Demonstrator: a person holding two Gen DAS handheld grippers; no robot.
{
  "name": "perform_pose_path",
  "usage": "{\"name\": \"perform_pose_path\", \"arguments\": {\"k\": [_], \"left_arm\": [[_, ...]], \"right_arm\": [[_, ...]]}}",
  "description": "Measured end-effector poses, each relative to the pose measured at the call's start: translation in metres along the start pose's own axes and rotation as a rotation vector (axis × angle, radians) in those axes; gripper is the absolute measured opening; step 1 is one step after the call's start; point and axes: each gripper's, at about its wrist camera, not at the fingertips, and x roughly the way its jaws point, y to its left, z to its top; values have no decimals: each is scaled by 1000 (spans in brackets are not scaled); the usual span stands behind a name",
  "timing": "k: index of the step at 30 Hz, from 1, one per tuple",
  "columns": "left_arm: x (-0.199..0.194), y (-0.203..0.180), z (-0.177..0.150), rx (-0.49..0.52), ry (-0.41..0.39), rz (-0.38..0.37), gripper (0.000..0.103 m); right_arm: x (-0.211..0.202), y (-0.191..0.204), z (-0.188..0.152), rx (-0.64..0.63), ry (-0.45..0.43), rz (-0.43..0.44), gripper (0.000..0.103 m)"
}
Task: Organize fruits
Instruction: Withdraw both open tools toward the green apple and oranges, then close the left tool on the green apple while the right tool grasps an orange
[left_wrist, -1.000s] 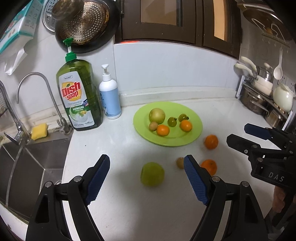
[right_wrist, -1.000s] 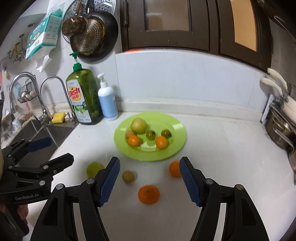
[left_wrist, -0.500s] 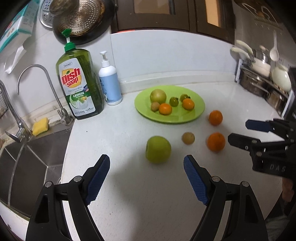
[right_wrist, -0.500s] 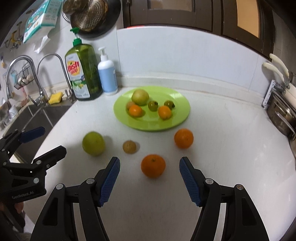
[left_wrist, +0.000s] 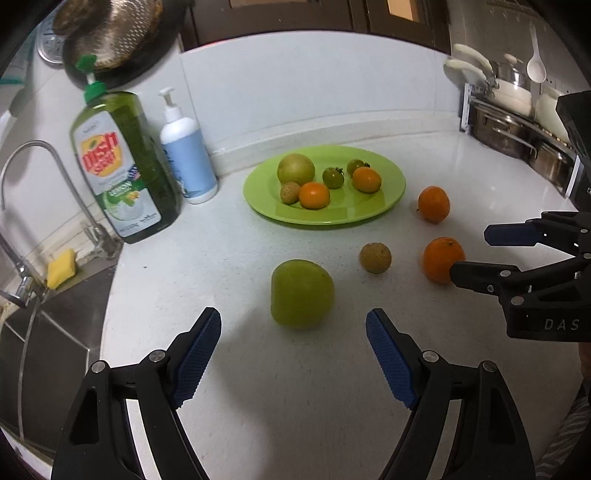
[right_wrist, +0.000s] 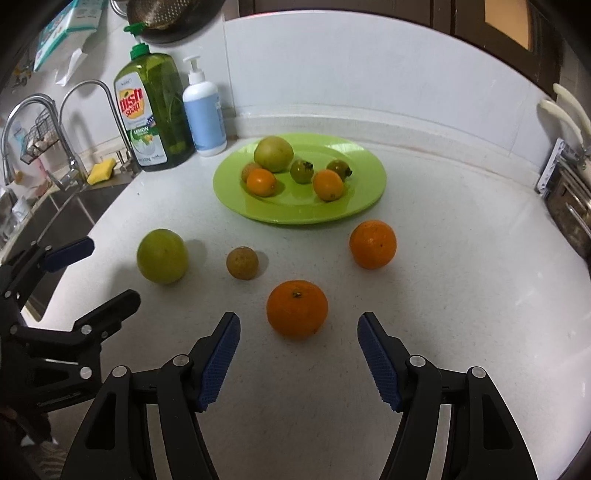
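A green plate (left_wrist: 388, 199) (right_wrist: 362, 210) holds several fruits at the back of the white counter. Loose in front of it lie a green apple (left_wrist: 301, 293) (right_wrist: 162, 255), a small brown fruit (left_wrist: 375, 257) (right_wrist: 242, 263), a near orange (left_wrist: 441, 258) (right_wrist: 297, 308) and a far orange (left_wrist: 433, 204) (right_wrist: 373, 243). My left gripper (left_wrist: 293, 354) is open and empty, just short of the green apple. My right gripper (right_wrist: 298, 354) is open and empty, just short of the near orange; it also shows in the left wrist view (left_wrist: 480, 254).
A green dish soap bottle (left_wrist: 122, 166) (right_wrist: 155, 110) and a white pump bottle (left_wrist: 186, 151) (right_wrist: 203, 110) stand at the back left. The sink (left_wrist: 44, 332) with tap and yellow sponge (left_wrist: 61, 273) is left. Pots (left_wrist: 517, 133) stand at the right.
Both grippers have moved down and forward toward the counter; the apple and the near orange now sit close in front of the open jaws. No fruit has moved.
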Motion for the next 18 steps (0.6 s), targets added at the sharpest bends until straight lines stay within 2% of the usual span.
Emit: {"name": "perform_pose_path", "arguments": {"k": [7,18], "left_arm": [[23,2,8,1,27,-23,77],[38,0,18,7,42,-37,61]], "right_arm": [[18,-2,7,3,42,29,59],[32,-3,11,3,78,60,48]]}}
